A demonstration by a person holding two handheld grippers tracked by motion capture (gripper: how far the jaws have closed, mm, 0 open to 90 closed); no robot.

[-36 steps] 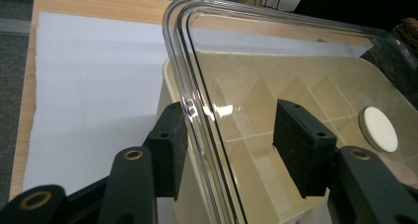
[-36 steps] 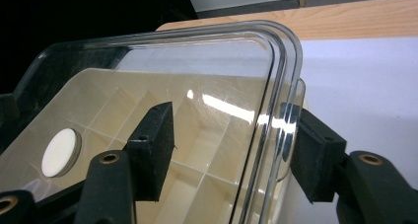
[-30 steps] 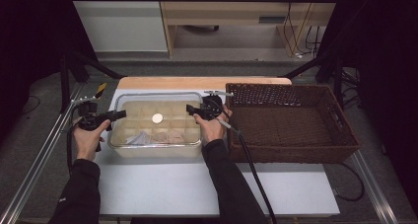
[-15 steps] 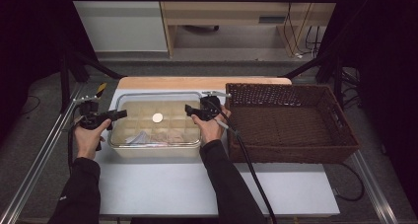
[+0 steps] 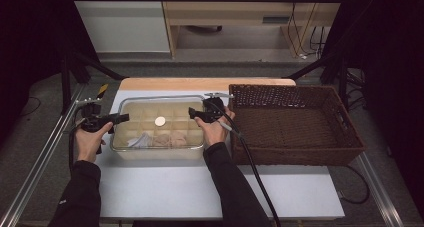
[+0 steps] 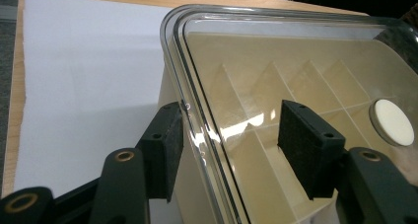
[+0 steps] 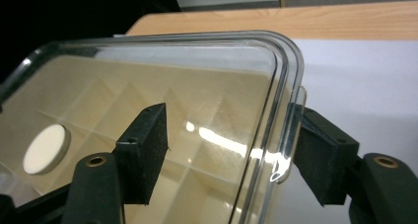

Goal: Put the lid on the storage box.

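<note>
A cream box with several compartments and a clear lid (image 5: 150,103) sits on the white mat. A white round disc (image 5: 159,121) lies on the lid. My left gripper (image 5: 121,118) is at the box's left side. In the left gripper view the left gripper (image 6: 231,145) is open, its jaws astride the lid's rim (image 6: 197,135). My right gripper (image 5: 193,112) is at the box's right side. In the right gripper view the right gripper (image 7: 229,155) has just been opening, and the lid's corner edge (image 7: 283,110) stands between its open jaws.
A dark wicker basket (image 5: 300,154) stands right of the box, close to my right hand. The white mat (image 5: 175,187) runs toward the near table edge. A wooden strip (image 5: 200,83) borders the far side, and metal rails (image 5: 35,172) flank the table.
</note>
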